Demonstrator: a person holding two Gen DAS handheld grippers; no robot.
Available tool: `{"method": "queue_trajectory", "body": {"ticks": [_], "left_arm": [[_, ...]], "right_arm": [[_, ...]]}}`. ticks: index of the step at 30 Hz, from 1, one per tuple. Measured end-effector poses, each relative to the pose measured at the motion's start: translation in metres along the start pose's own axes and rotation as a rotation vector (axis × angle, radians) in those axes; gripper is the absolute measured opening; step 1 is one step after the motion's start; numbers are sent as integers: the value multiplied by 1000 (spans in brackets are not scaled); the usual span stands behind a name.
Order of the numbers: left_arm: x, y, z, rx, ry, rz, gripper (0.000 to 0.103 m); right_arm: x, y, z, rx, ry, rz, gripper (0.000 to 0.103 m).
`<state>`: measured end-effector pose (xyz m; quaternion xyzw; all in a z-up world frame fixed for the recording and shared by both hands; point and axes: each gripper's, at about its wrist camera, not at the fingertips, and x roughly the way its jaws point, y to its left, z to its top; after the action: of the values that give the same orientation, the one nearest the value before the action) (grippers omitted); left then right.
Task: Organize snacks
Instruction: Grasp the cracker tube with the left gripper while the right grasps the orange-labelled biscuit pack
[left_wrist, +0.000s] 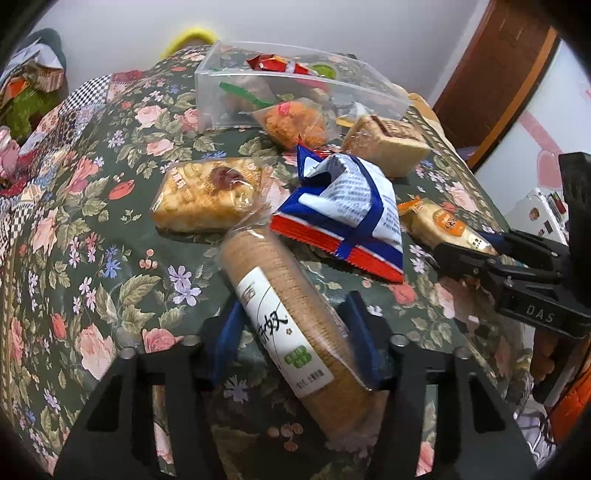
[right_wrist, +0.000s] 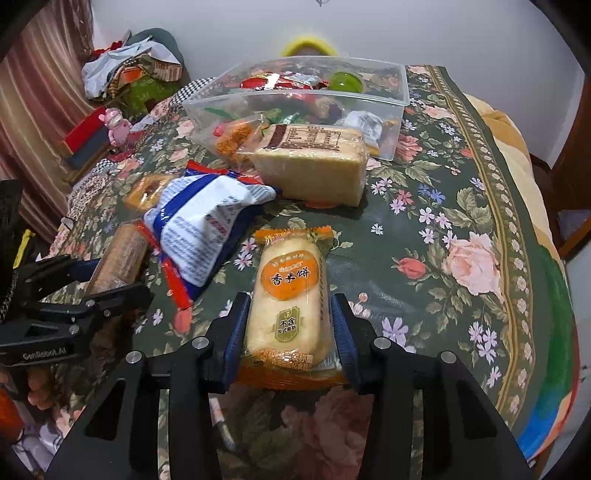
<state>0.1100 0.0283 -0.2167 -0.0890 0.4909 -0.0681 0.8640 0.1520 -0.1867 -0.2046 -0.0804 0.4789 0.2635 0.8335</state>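
My left gripper (left_wrist: 291, 332) has its blue pads on both sides of a long roll of round crackers (left_wrist: 291, 310) lying on the floral cloth; it looks shut on the roll. My right gripper (right_wrist: 291, 332) is shut on an orange-labelled rice cracker pack (right_wrist: 288, 295), also seen in the left wrist view (left_wrist: 439, 225). A clear plastic bin (right_wrist: 399, 110) with several snacks inside stands at the back. Loose on the cloth are a blue-and-white bag (left_wrist: 347, 214), a pale cake block (right_wrist: 314, 166), a bread pack (left_wrist: 207, 195) and an orange floss snack (left_wrist: 291, 122).
The table (right_wrist: 461, 229) carries a dark floral cloth. Its right edge drops off beside a wooden chair (right_wrist: 576, 184). Clothes and a pink toy (right_wrist: 118, 122) lie at the back left. A yellow object (right_wrist: 308, 44) sits behind the bin.
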Motion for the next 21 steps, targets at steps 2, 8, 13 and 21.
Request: {"method": "queue_trajectory", "body": {"ticks": [2, 8, 13, 21], "left_arm": [[-5, -6, -1, 36, -9, 3, 39], [-8, -15, -7, 92, -3, 13, 35], [8, -10, -7, 55, 35, 20, 42], [-3, -7, -7, 71, 1, 62, 35]], "right_arm": [[-6, -1, -1, 2, -12, -6, 41], [-20, -7, -1, 30, -45, -11, 40], [-24, -10, -3, 42, -51, -13, 40], [-30, -9, -5, 48, -63, -9, 38]]}}
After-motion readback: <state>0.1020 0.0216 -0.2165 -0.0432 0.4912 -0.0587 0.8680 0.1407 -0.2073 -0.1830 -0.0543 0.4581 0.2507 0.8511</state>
